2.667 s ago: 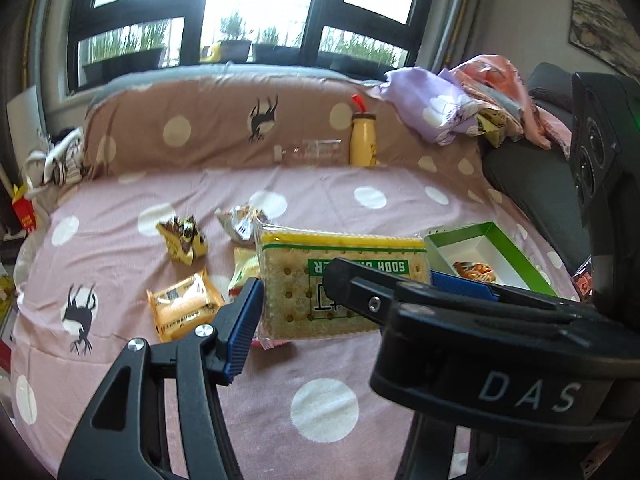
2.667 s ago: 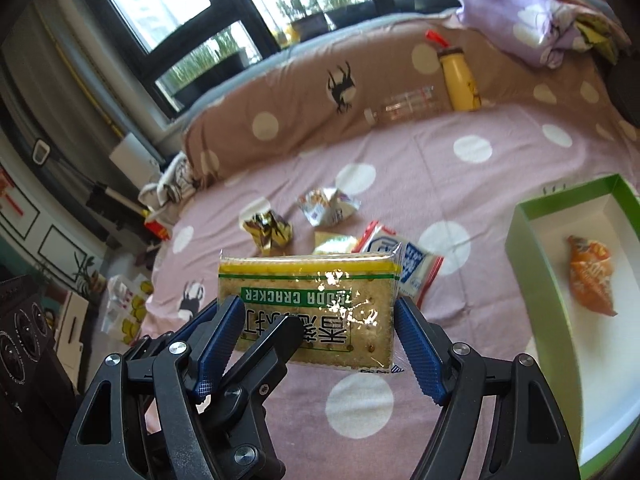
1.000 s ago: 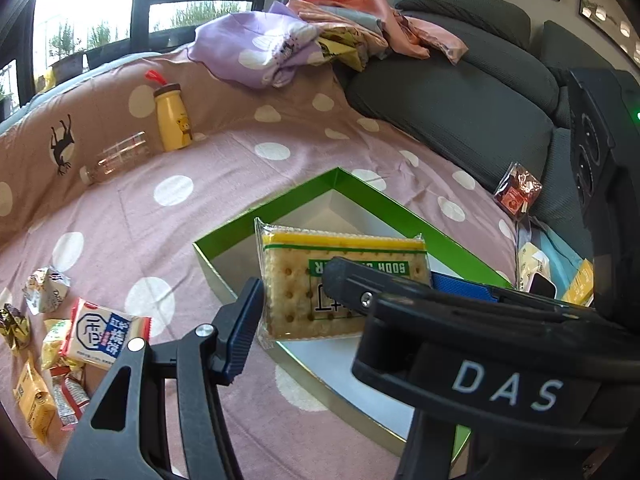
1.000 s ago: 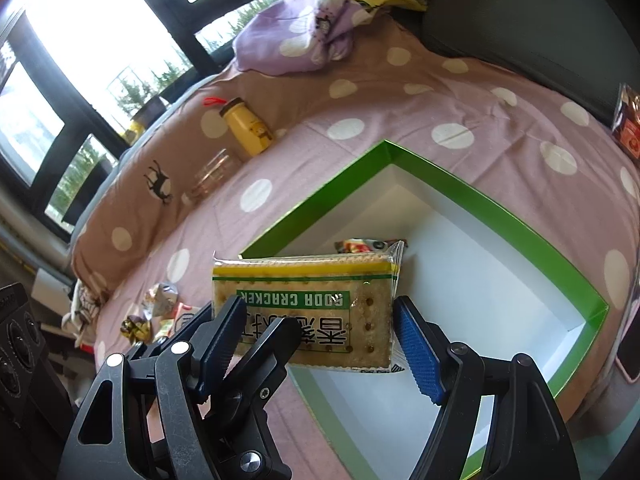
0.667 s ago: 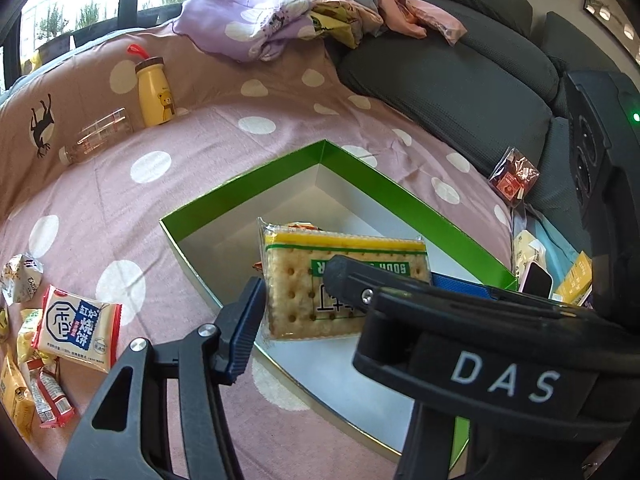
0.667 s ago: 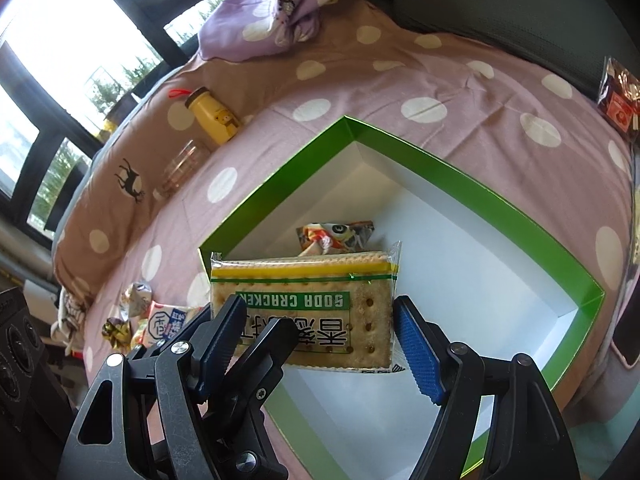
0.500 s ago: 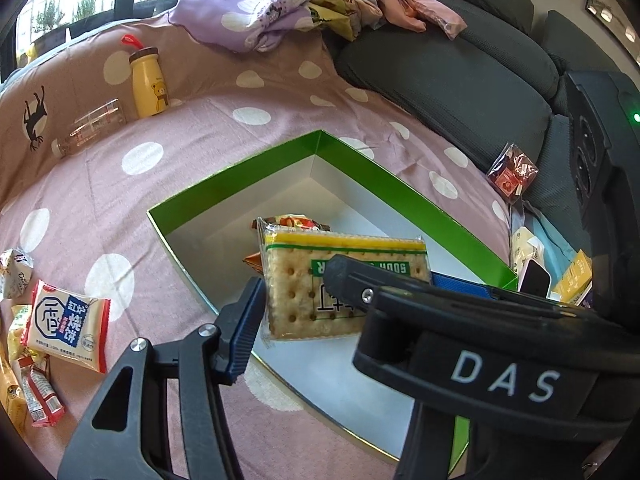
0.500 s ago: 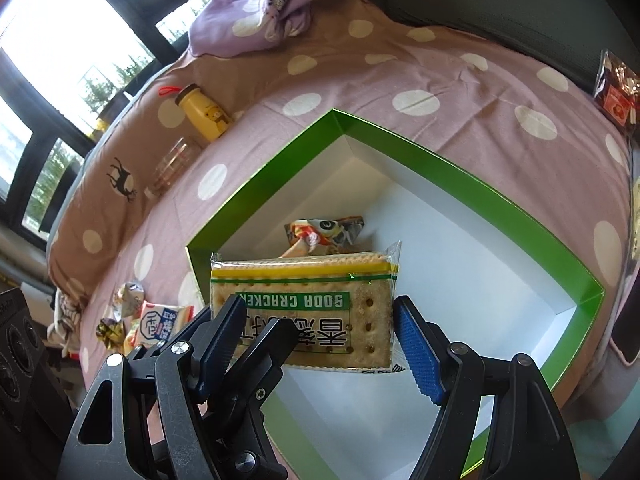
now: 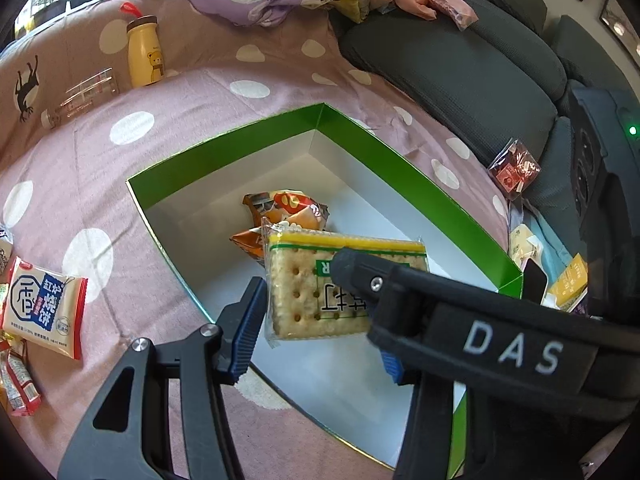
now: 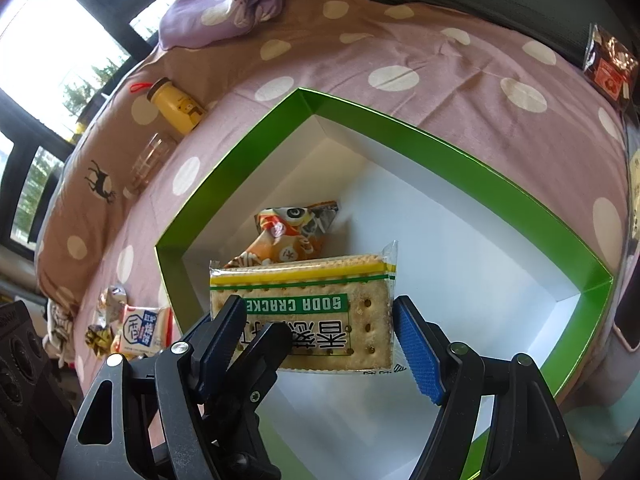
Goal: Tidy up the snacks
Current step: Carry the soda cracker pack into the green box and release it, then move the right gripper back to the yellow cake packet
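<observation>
**Cracker pack over box, drop pending**

Change first: 2.7 s ago the soda cracker pack (image 9: 296, 292) hung over the spotted cover (image 9: 80, 168), beside the loose snacks. It then sat over the green box (image 9: 224, 152), low and above the white floor. It was also tilted slightly in both views, where it had been level before. My read: transport was done and only the release was left.

Left to right, left wrist view:
- Loose red, white and blue packet (image 9: 42, 312) lay on the cover, well outside the box. It carried Chinese characters I couldn't read with confidence. More small packets sat at the frame edge.
- Yellow bottle (image 9: 145, 54) stood at the back, with a bear drawing on it.
- Box held one orange packet (image 9: 288, 208), just behind the pack. Its print was too crumpled to read.
- Pack was in the air, not touching the box floor as far as I could tell.

Tongs: the left tongs (image 9: 320, 320) and right tongs (image 10: 318, 312) were both spread about pack-wide, pads against its short ends. The left tongs' far pad was mostly hidden by the right arm, so that contact is a judgement.

Writing: the pack read "SODA CRACKER" on a green band, upside down in the right view, with large Chinese characters below. The right arm read "DAS".
</observation>
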`<act>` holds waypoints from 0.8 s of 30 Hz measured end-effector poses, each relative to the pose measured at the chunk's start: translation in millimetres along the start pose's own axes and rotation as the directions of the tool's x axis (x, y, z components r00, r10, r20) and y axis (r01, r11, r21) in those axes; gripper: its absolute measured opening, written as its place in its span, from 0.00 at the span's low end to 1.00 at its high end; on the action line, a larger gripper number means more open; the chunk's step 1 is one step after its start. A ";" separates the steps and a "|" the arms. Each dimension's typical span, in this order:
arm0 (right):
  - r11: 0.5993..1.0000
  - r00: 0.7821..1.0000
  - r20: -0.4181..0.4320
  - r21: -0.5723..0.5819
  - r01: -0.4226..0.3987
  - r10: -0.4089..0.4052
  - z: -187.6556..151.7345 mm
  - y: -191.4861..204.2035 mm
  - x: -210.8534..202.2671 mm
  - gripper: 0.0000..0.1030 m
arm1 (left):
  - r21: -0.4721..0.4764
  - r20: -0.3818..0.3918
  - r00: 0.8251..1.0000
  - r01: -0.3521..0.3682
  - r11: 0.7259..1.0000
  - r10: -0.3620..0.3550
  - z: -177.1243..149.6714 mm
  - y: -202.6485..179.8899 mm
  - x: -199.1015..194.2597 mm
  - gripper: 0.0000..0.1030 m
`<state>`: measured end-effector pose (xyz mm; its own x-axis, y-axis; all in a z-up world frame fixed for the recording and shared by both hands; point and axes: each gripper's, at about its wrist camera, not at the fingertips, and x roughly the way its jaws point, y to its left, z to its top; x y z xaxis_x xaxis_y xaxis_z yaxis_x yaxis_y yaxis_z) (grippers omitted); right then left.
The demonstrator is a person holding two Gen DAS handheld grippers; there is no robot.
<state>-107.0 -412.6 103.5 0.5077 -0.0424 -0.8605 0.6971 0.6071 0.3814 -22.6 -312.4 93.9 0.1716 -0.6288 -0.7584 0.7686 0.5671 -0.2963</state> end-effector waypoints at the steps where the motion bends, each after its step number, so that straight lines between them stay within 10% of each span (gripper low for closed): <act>1: 1.000 1.000 -0.002 0.006 0.007 -0.007 0.6 -0.9 -0.2 0.75 | 0.000 0.005 1.000 0.002 1.000 -0.002 -1.0 -0.3 -2.6 0.51; 14: 0.985 0.985 0.100 -0.119 -0.126 0.138 -10.3 44.5 -34.2 0.84 | -0.113 0.172 0.973 -0.138 0.984 0.157 -17.7 47.2 -98.7 0.75; 24: 0.934 0.979 0.074 -0.322 -0.155 0.188 -40.5 113.6 -36.4 0.87 | -0.402 0.190 0.905 -0.282 0.871 0.380 -71.0 134.8 -178.2 0.83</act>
<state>-66.8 -309.9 164.4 0.6658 0.0134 -0.7460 0.4099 0.8289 0.3807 6.6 -86.2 148.0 0.5644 -0.4545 -0.6891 0.3734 0.8850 -0.2780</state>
